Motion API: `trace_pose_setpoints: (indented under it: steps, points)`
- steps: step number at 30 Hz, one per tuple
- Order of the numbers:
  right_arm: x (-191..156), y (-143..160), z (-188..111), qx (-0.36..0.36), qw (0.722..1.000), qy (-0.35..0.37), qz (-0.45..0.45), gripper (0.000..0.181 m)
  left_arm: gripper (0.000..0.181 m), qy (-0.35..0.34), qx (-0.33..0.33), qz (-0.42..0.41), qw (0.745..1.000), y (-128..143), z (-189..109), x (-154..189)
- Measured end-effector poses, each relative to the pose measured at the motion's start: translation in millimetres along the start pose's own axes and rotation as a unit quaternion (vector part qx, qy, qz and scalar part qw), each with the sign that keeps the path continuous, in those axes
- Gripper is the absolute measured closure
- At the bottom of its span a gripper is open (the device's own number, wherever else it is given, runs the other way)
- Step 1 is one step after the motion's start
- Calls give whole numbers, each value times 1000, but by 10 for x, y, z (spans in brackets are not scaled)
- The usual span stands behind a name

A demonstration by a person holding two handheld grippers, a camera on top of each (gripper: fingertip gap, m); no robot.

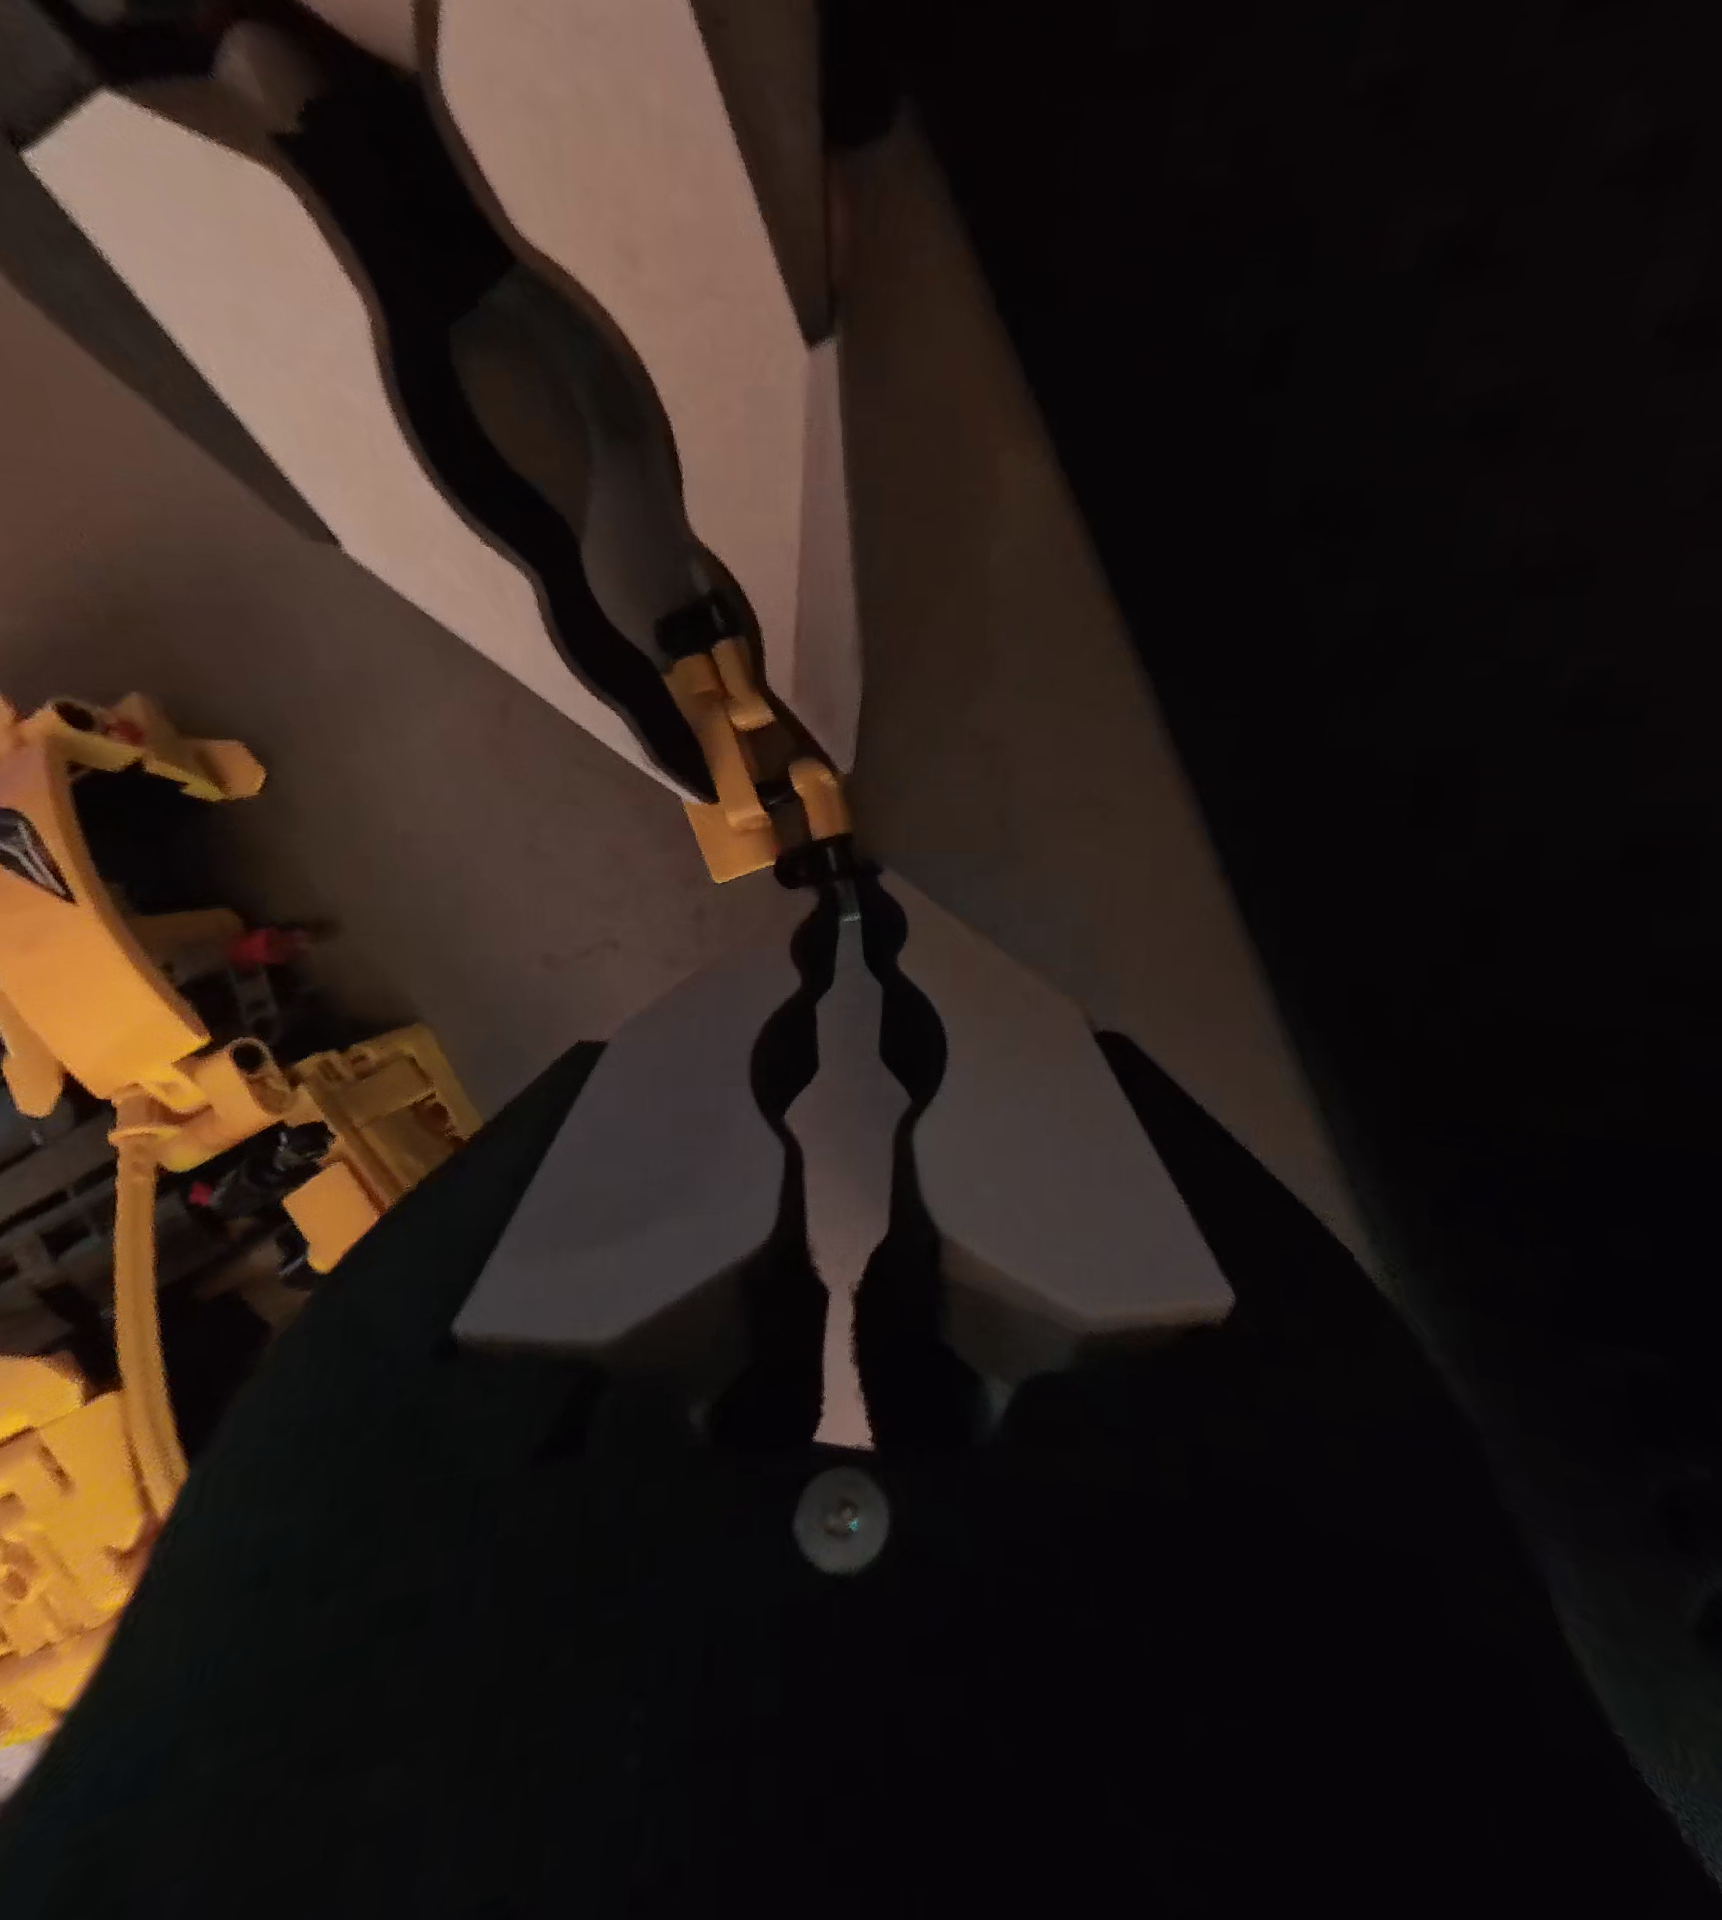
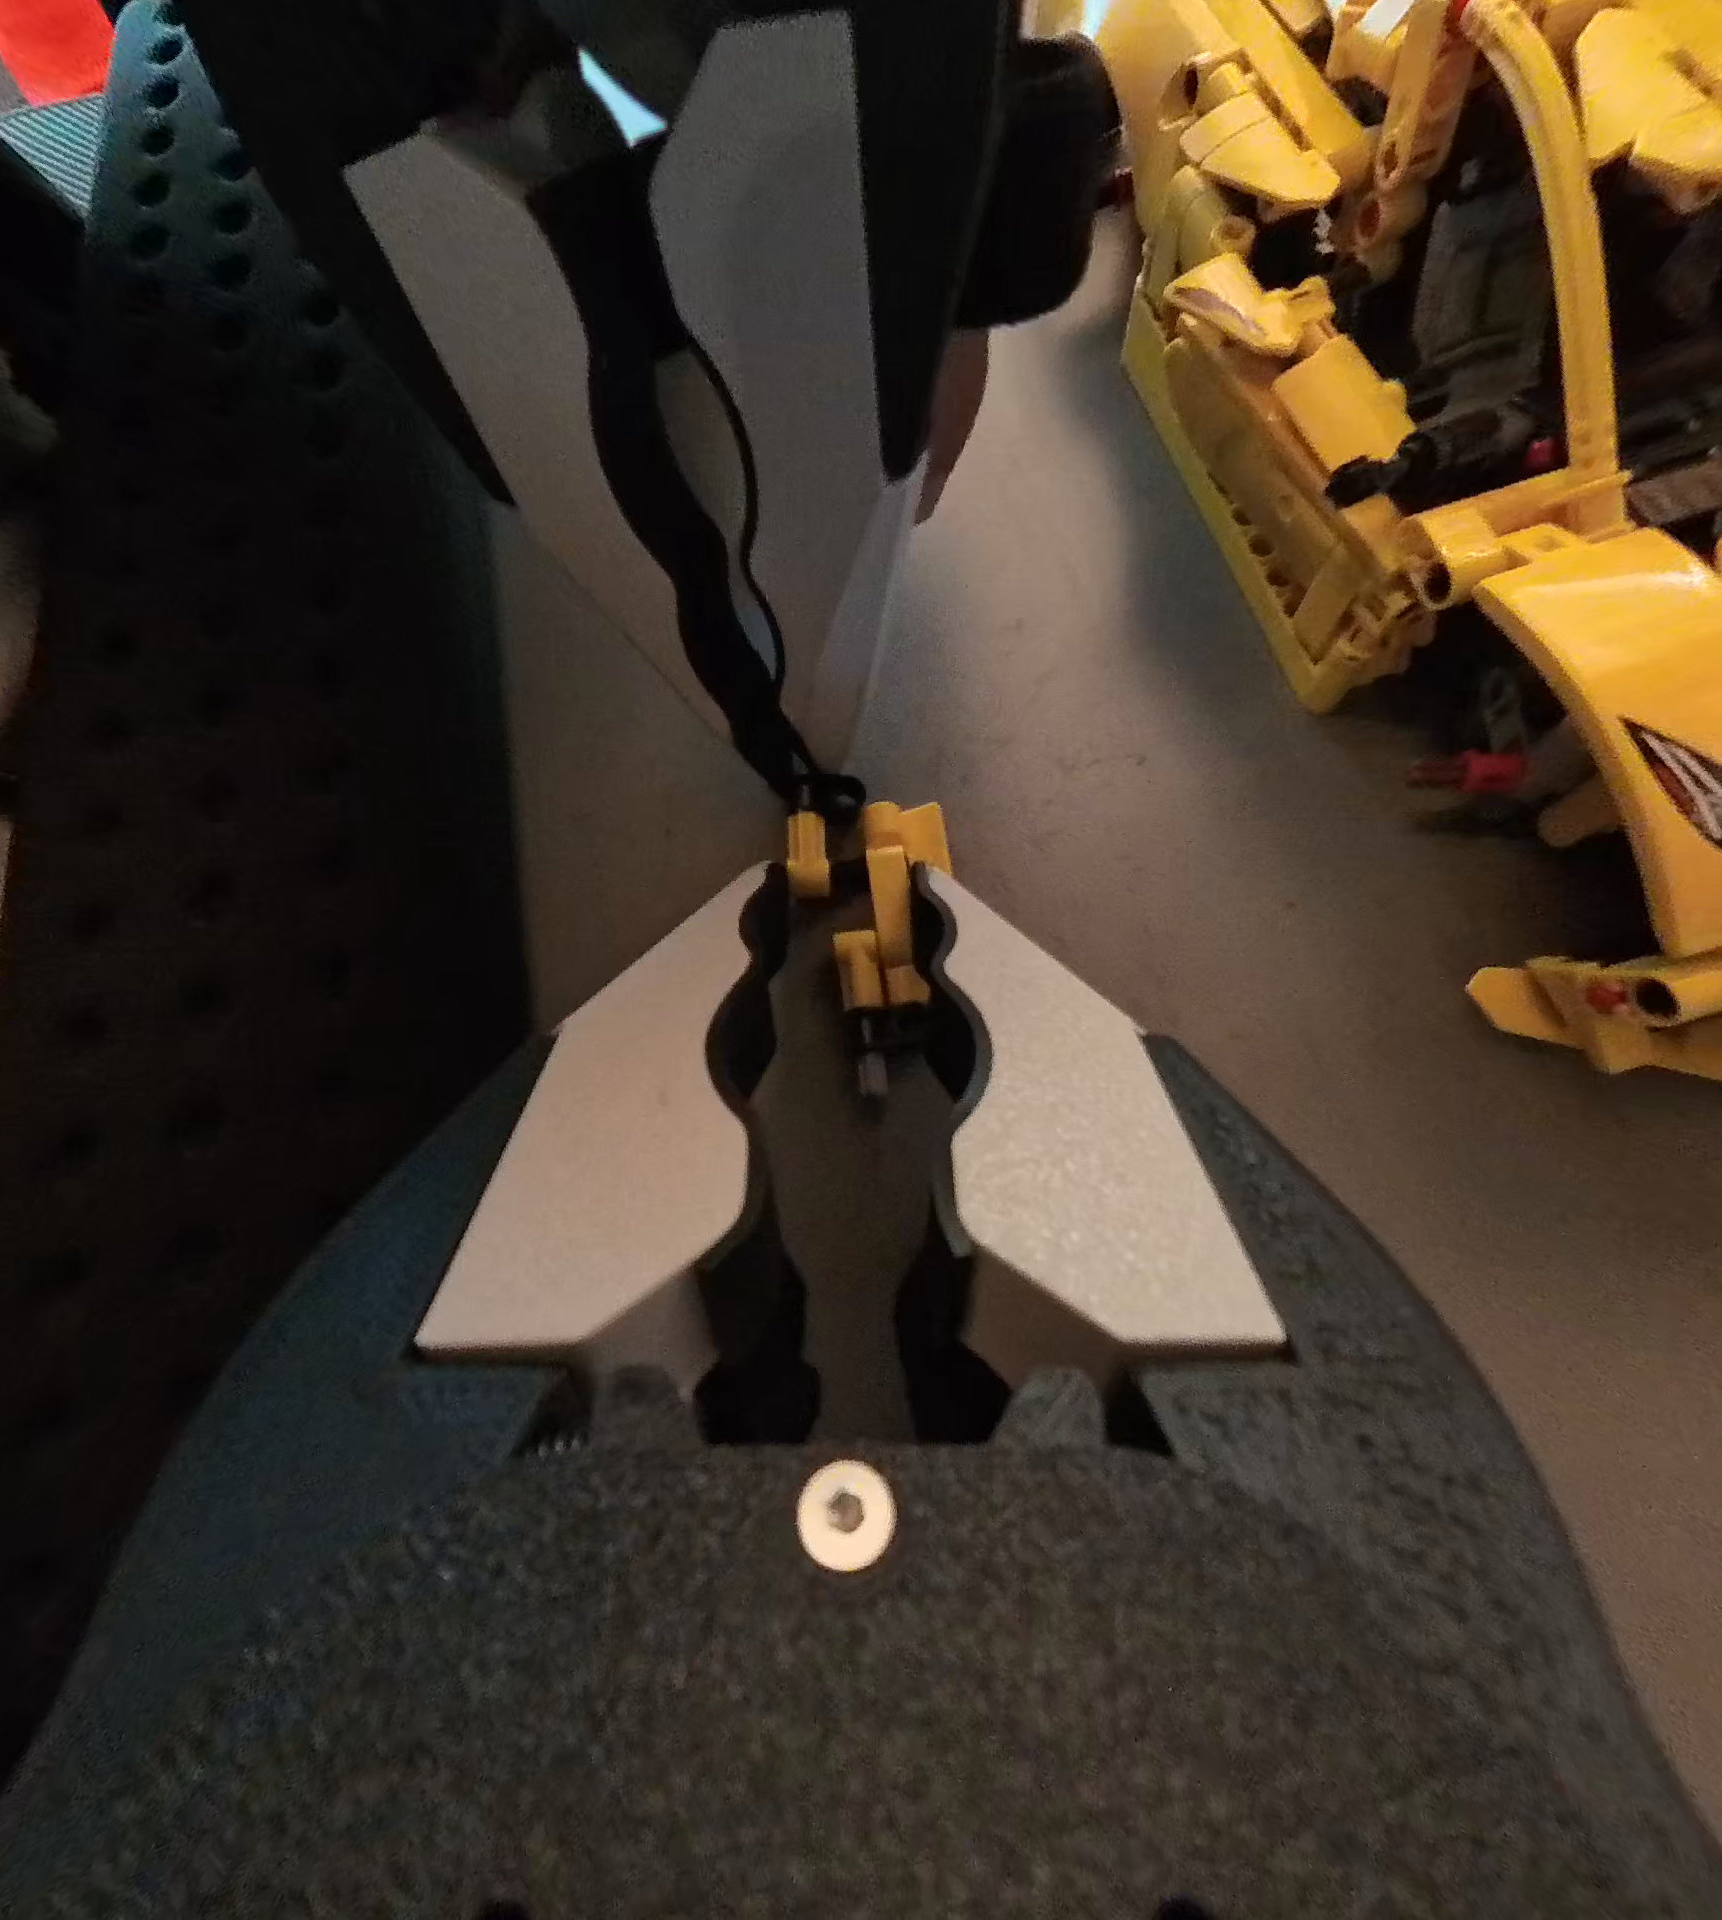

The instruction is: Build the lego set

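A: Where is the yellow sub-assembly held?

B: The right gripper clamps its yellow body between the fingertips, clear of the grey table, with one black pin lying back between the fingers.

A: And the left gripper?

B: It meets the sub-assembly tip to tip. Its fingers are drawn together on a small black pin at the sub-assembly's far end. The opposed grips probably let one side brace the part while the other seats the pin.

A: Is that pin seated?

B: That cannot be told; the joint is too small.

A: Where is the main model?

B: The yellow car stands on the table, well apart from the sub-assembly, on the right gripper's right. Neither gripper touches it
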State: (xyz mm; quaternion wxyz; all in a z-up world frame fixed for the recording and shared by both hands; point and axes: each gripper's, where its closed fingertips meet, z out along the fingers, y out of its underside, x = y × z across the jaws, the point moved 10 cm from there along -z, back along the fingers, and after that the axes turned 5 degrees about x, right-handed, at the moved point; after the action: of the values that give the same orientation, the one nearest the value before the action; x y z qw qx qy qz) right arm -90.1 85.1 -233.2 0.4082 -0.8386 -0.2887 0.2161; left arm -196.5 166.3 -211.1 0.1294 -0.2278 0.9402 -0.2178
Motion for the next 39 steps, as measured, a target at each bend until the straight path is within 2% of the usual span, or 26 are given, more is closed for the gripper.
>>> trace_pose_setpoints:
  steps: [8, 11, 22, 27, 30, 32, 34, 36, 39]
  points:
    - [-21, -4, 5, -4, 1000, 5, -20, 157, 177, -2, -2, -1, 1000, -3, 0, 3]
    - [15, -7, 0, -4, 1000, -8, 5, 159, 177, -12, 1, 3, 1000, 5, -1, 24]
    - [93, 17, -28, -3, 995, -65, 77, 160, 178, -78, -30, 93, 992, -74, 33, 170]
    - [166, 33, -58, 3, 992, -59, 111, 161, 178, -135, -38, 116, 983, -73, 73, 196]
    - [173, 45, -92, 8, 995, -38, 96, 163, 177, -140, 10, 29, 990, -38, 52, 146]
    - [155, 25, -145, 32, 997, -26, 70, 173, 170, -129, 75, -52, 987, 9, -32, 87]
    - [124, 33, -140, 27, 999, 11, 32, 181, 167, -120, 109, -110, 981, 102, -69, 38]
    - [106, 41, -101, 8, 999, 17, 25, 181, 164, -117, 109, -132, 978, 181, -45, 51]
    - [160, 19, -173, 35, 998, 24, 48, 181, 163, -126, 126, -150, 973, 202, -74, 102]
